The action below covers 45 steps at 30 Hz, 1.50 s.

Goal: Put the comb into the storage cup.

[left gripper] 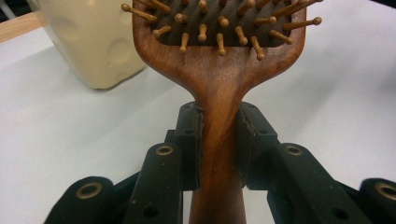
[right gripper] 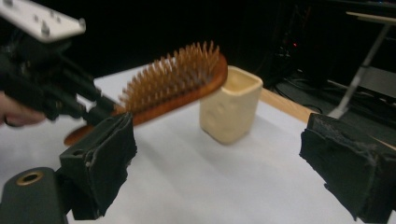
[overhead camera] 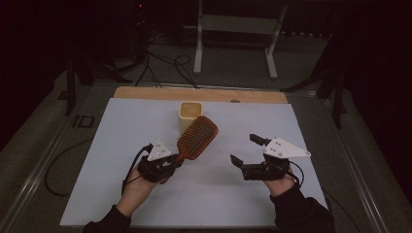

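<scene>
A wooden paddle hairbrush (overhead camera: 197,137) with wooden bristles is held above the white mat by its handle. My left gripper (overhead camera: 171,164) is shut on that handle (left gripper: 219,135), with the brush head (left gripper: 219,23) pointing away toward a cream square cup (overhead camera: 190,114). The cup (left gripper: 93,42) stands upright just behind the brush head. My right gripper (overhead camera: 246,149) hovers open to the right of the brush with nothing between its pads (right gripper: 100,158). From the right gripper view the brush (right gripper: 175,84) is tilted, its tip close to the cup (right gripper: 229,105).
The white mat (overhead camera: 121,145) covers a wooden table whose bare far edge (overhead camera: 145,92) shows. Beyond it are a white metal stand (overhead camera: 235,29) and cables on the dark floor.
</scene>
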Motion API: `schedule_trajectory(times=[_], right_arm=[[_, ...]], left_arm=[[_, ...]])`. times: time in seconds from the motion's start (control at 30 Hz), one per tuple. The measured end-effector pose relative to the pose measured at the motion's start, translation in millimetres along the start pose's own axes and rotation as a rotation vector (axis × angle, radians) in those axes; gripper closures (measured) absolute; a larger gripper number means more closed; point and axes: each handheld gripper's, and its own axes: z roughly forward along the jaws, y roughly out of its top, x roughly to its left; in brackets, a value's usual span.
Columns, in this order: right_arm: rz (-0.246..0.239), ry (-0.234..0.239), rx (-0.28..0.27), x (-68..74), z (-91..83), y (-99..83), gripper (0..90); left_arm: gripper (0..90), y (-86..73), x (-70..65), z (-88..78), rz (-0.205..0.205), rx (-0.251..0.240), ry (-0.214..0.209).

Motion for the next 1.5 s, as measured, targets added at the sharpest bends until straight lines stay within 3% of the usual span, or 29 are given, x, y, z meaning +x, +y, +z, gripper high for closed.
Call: schedule_trajectory(times=[0.17,0.4,0.7,0.9,1.0,1.27,1.5], right_arm=[[0.017,0.02,-0.004,-3.4,17.4,15.4,9.6],[0.129,0.069,0.015,-9.4,44.3,29.0,9.6],[0.347,0.147,0.006,-12.4,74.0,30.3,9.5],[0.527,0.193,-0.004,-11.1,90.8,22.4,9.5],[0.594,0.227,0.005,-8.9,96.7,18.4,9.5],[0.683,0.263,0.032,-0.1,109.0,10.8,16.1],[0.729,0.291,0.026,5.6,113.9,7.2,31.1]], left_arm=[[73.1,-6.1,0.3,-0.8,0.004,-0.033,0.009],[73.1,-11.0,-0.3,-0.4,0.016,-0.061,0.026],[73.0,-16.1,0.3,-2.7,0.009,-0.111,0.049],[73.0,-17.0,-1.5,-3.3,0.017,-0.134,0.039],[73.1,-17.7,-2.1,-2.3,0.016,-0.139,0.029],[73.0,-16.8,-7.9,0.7,0.026,-0.154,0.037],[73.0,-15.5,-10.2,3.0,0.027,-0.148,0.034]])
